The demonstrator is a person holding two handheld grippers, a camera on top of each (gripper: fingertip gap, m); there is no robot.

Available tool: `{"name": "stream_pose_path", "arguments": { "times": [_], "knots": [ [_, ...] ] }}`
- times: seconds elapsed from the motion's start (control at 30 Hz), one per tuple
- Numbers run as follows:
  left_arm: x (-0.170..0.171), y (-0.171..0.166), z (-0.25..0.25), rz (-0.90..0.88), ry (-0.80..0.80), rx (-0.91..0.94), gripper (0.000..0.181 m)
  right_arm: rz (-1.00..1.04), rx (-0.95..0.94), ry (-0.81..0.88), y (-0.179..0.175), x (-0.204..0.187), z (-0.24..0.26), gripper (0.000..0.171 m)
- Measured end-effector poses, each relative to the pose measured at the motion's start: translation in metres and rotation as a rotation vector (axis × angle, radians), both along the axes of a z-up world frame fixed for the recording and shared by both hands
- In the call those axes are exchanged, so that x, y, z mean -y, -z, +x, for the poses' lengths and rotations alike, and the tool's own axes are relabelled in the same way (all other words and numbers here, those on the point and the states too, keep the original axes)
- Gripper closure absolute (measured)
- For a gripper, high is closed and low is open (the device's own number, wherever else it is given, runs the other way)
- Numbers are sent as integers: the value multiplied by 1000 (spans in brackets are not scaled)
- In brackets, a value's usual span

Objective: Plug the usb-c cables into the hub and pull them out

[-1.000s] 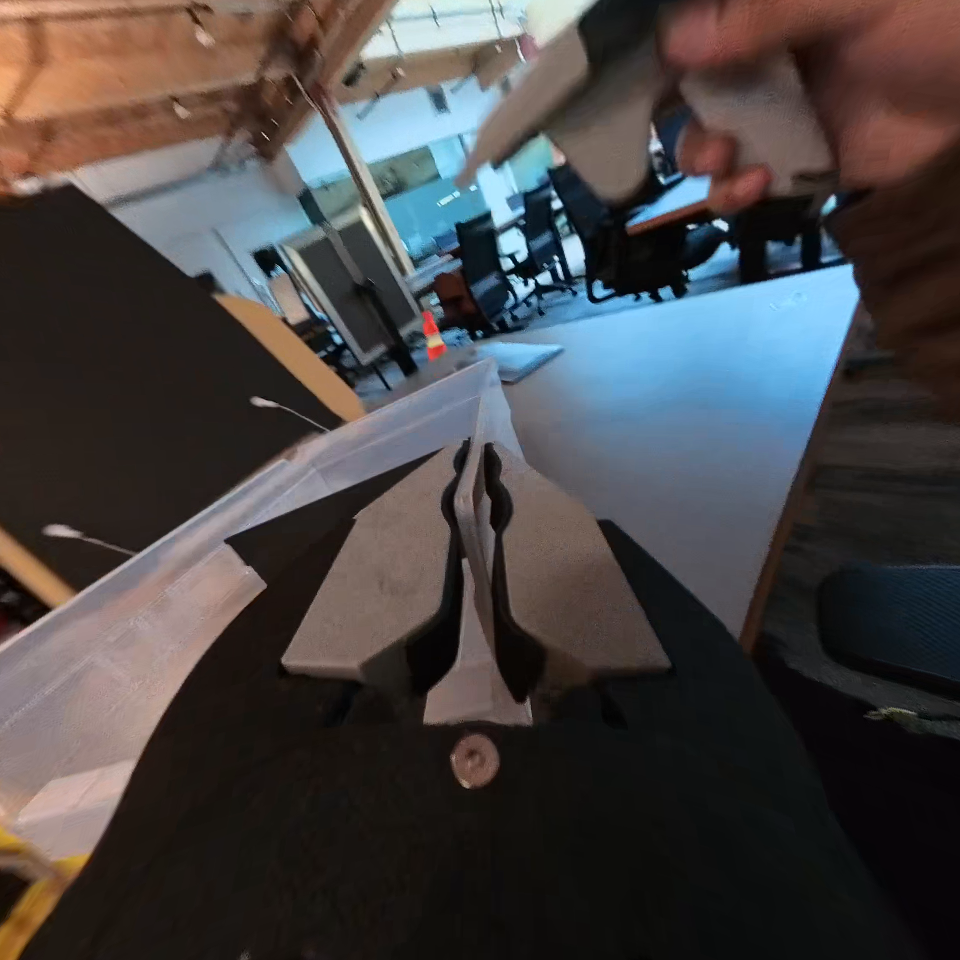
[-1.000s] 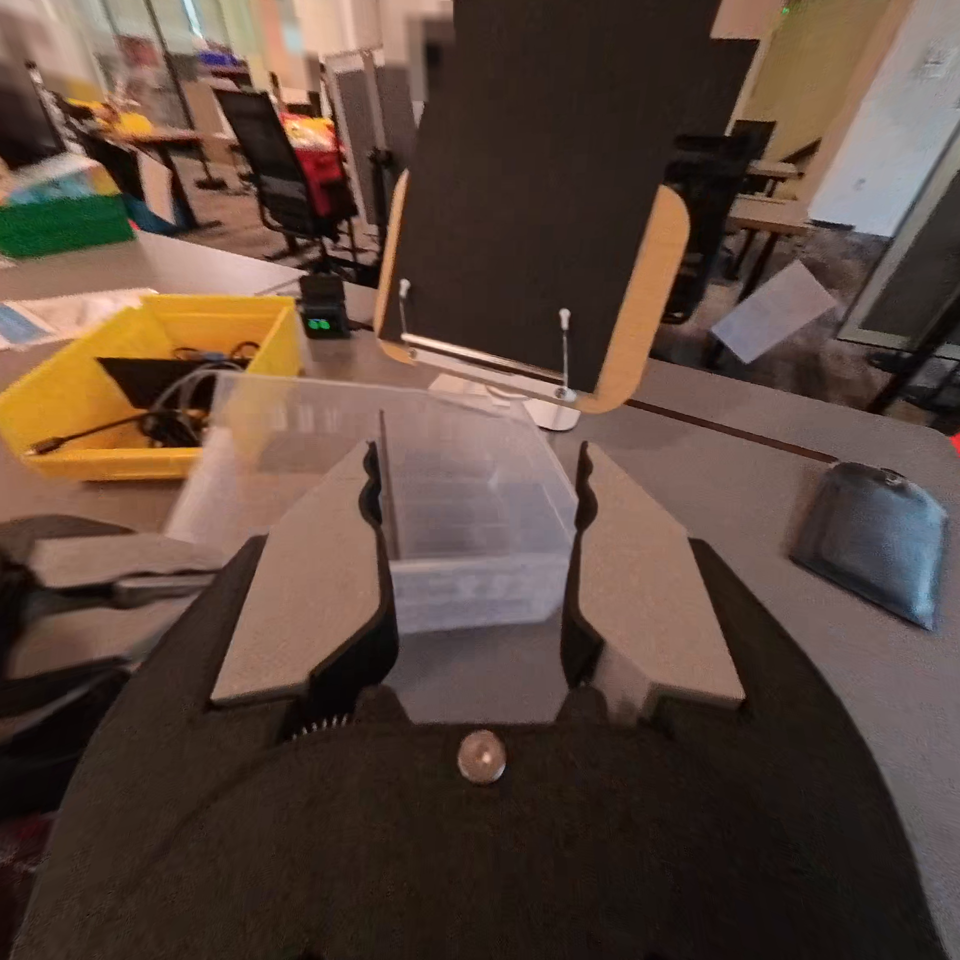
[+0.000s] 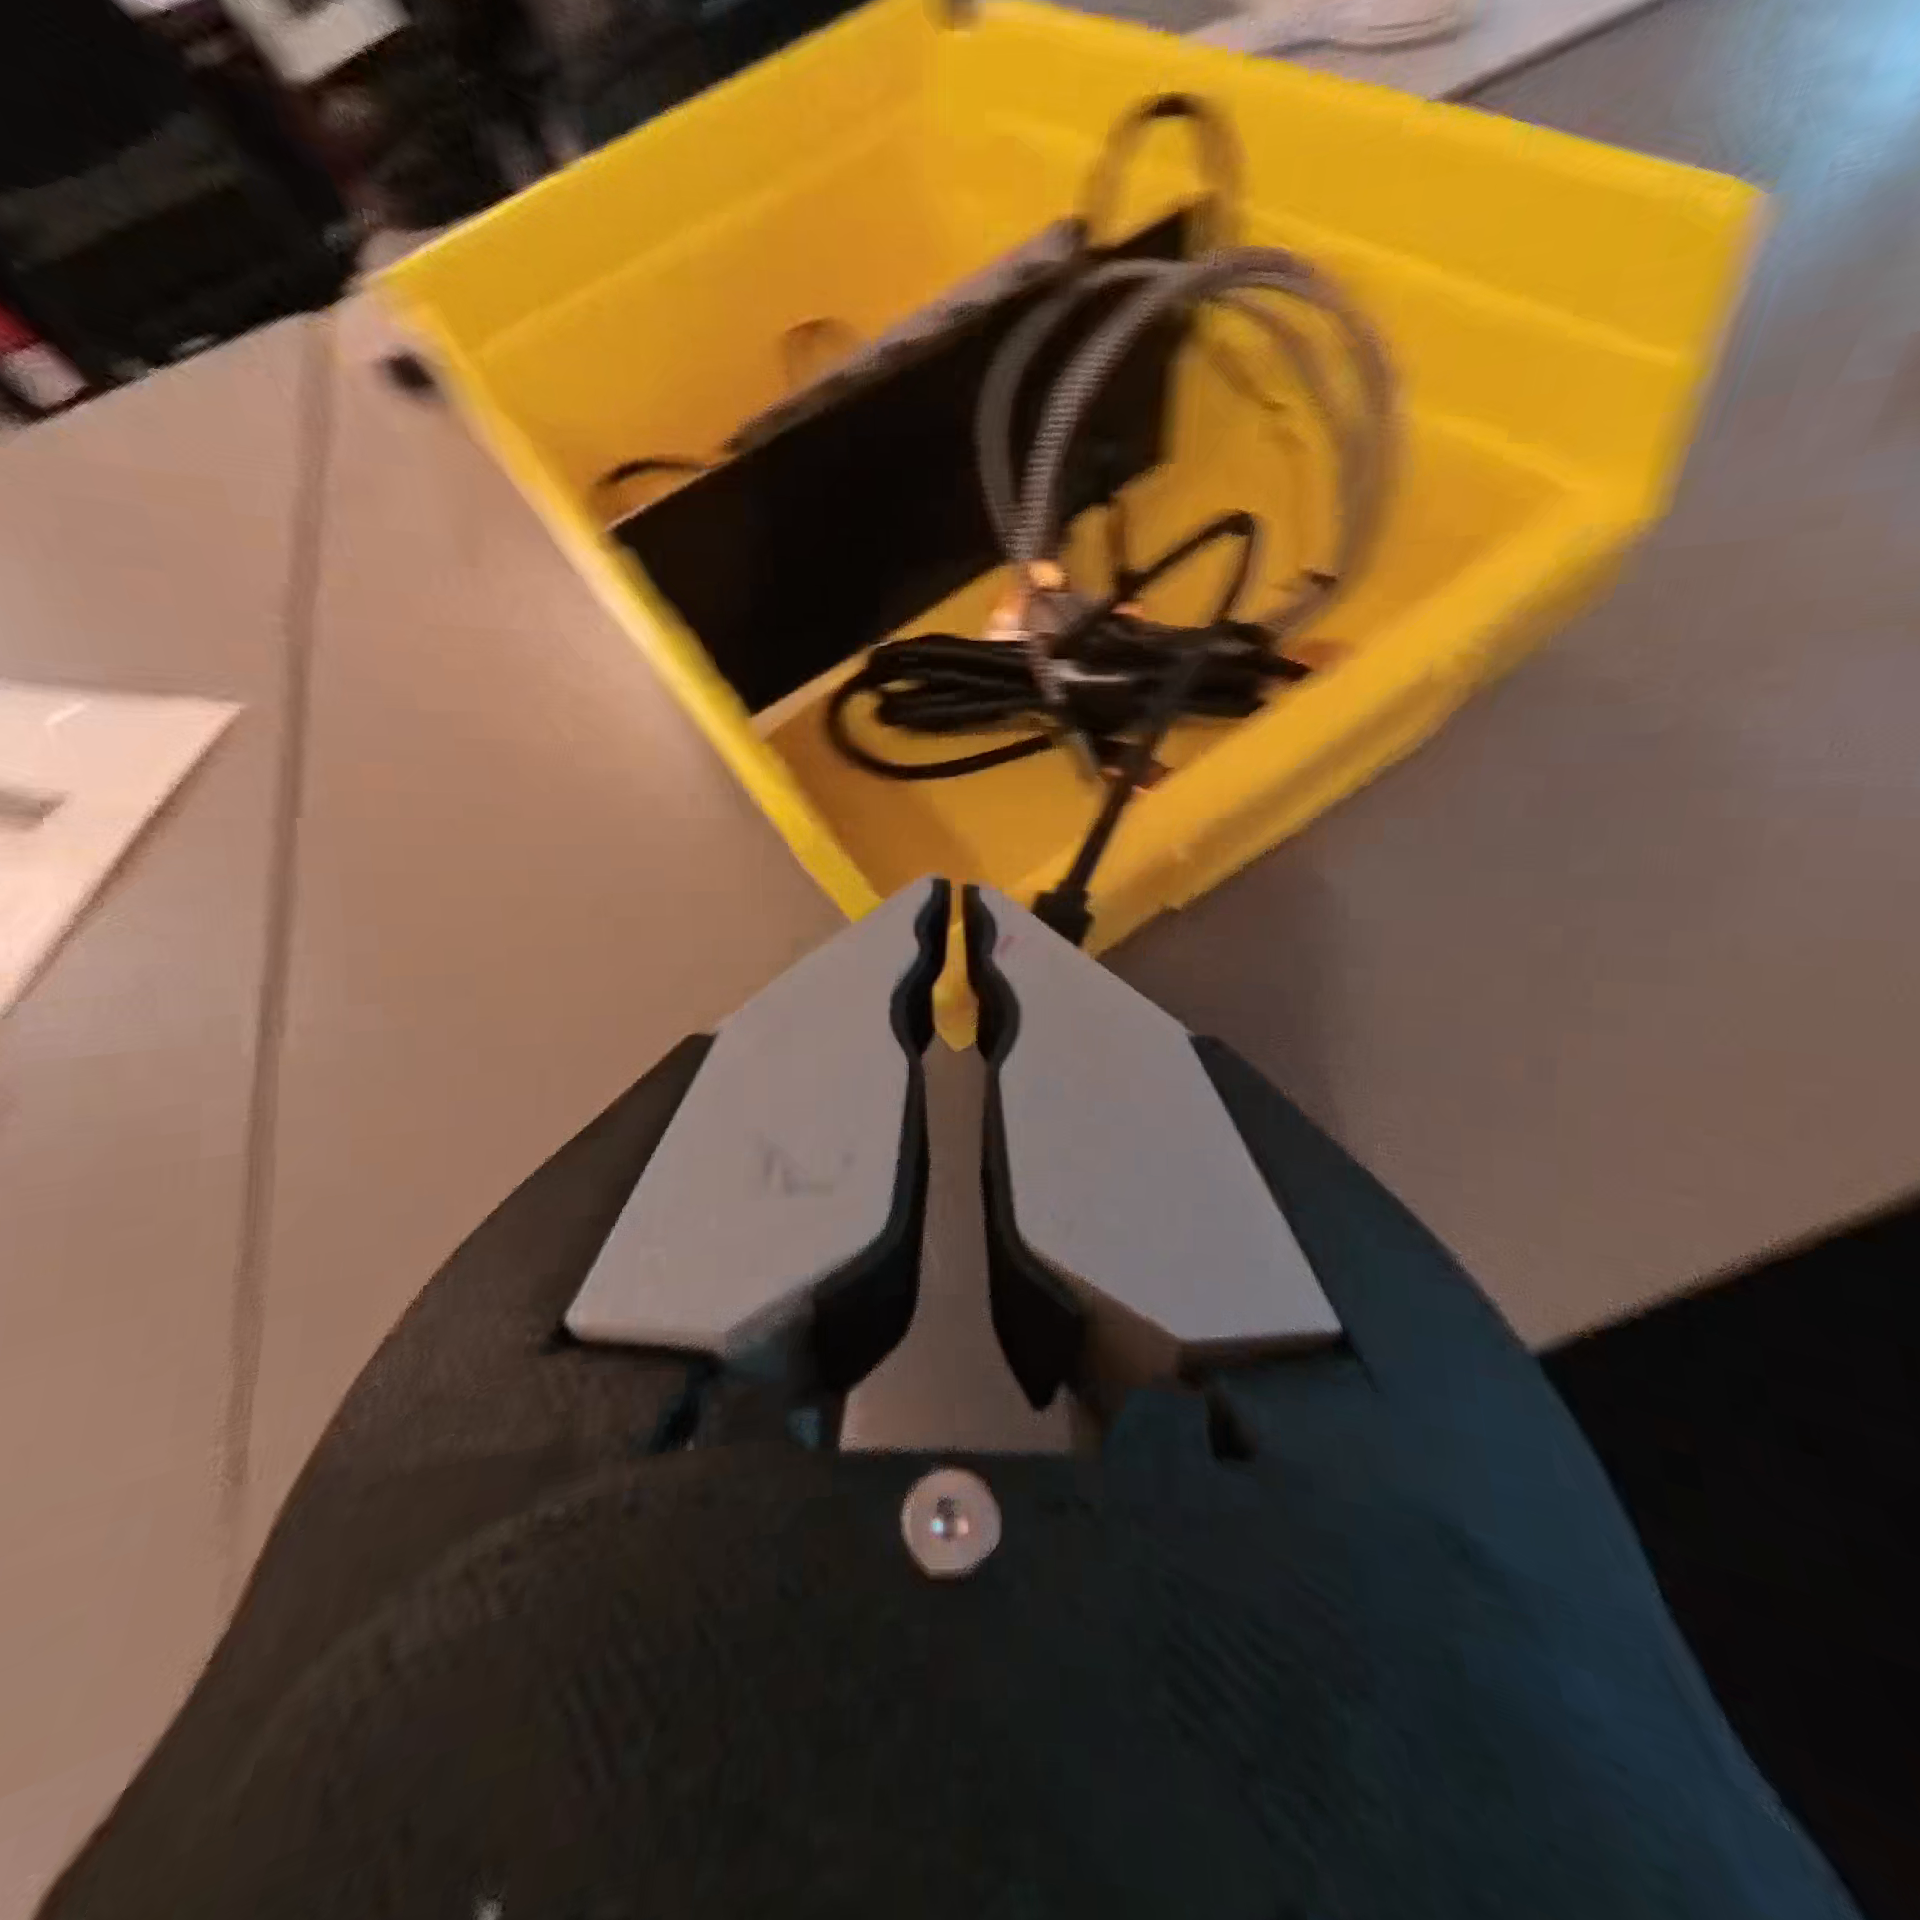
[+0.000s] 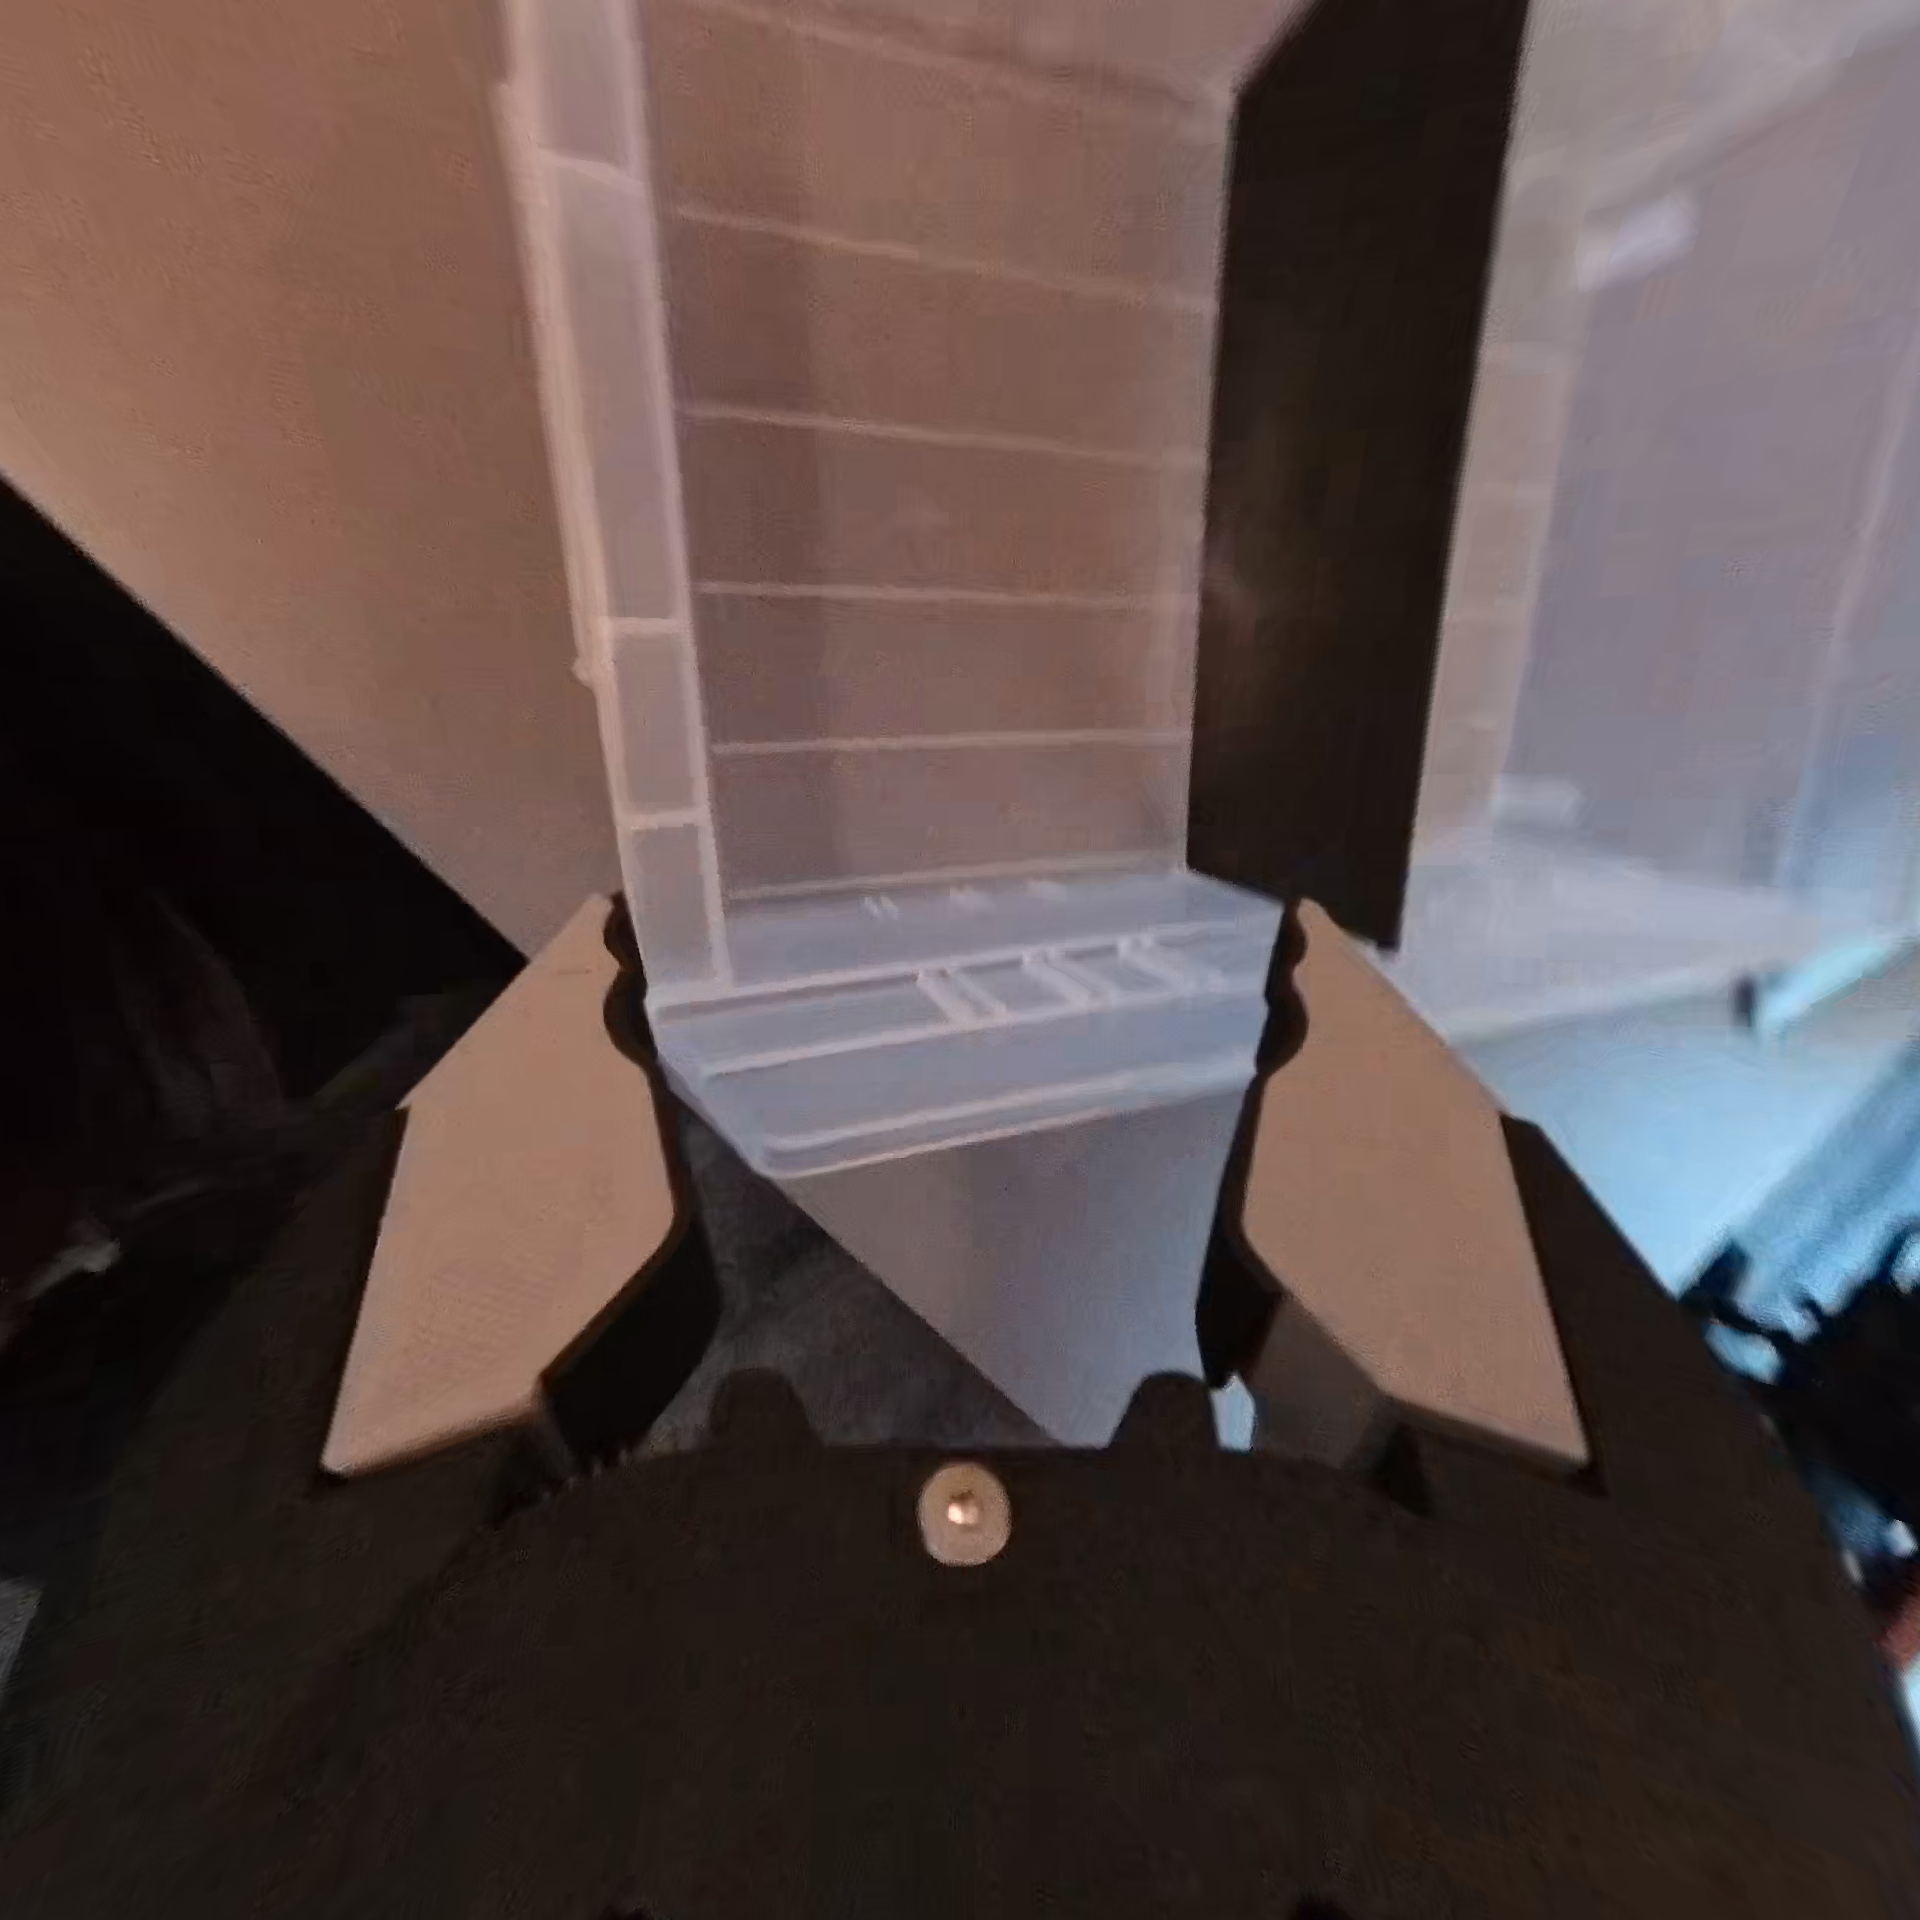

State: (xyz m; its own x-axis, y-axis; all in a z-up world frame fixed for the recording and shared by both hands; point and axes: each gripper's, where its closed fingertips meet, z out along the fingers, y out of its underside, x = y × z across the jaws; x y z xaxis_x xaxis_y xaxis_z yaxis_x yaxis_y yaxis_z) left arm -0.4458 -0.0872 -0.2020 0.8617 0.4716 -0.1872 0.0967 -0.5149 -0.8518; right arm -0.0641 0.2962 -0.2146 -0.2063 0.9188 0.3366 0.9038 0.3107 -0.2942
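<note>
A yellow bin [image 3: 1507,436] sits on the grey table and holds a coiled grey braided cable [image 3: 1049,374], a bundle of black cables [image 3: 1049,675] and a flat black panel [image 3: 831,520]. One black cable's plug [image 3: 1072,914] hangs over the bin's near rim. My left gripper [image 3: 954,896] is shut with only a thin gap. Its tips are at the bin's near corner, just left of that plug, and nothing shows held. My right gripper [image 4: 951,925] is open and empty, with its fingers on either side of the near end of a clear plastic bin [image 4: 935,520].
A black flat panel [image 4: 1340,468] stands upright inside the clear bin, just beyond my right fingertip. White paper [image 3: 73,769] lies on the table left of the yellow bin. The table edge [image 3: 1714,1247] runs close on the right, with dark space below it. The grippers' ends are close to 55 cm from one another.
My left gripper has let go of the clear bin's wall and swung over to the yellow bin's near corner. My right gripper has moved in close above the clear bin, with its jaws wider.
</note>
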Motion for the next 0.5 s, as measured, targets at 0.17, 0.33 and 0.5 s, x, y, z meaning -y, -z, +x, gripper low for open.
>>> {"name": "stream_pose_path", "arguments": {
  "times": [0.17,0.33,0.5],
  "knots": [
    [60,-16,-42,104,-216,33,131,234,-39,223,-30,-77,63,76],
    [7,-30,11,146,-20,-15,117,94,-343,262,-55,-64,54,76],
    [-67,-16,27,147,75,4,124,-319,-553,49,-50,15,-11,66]
  ]
}}
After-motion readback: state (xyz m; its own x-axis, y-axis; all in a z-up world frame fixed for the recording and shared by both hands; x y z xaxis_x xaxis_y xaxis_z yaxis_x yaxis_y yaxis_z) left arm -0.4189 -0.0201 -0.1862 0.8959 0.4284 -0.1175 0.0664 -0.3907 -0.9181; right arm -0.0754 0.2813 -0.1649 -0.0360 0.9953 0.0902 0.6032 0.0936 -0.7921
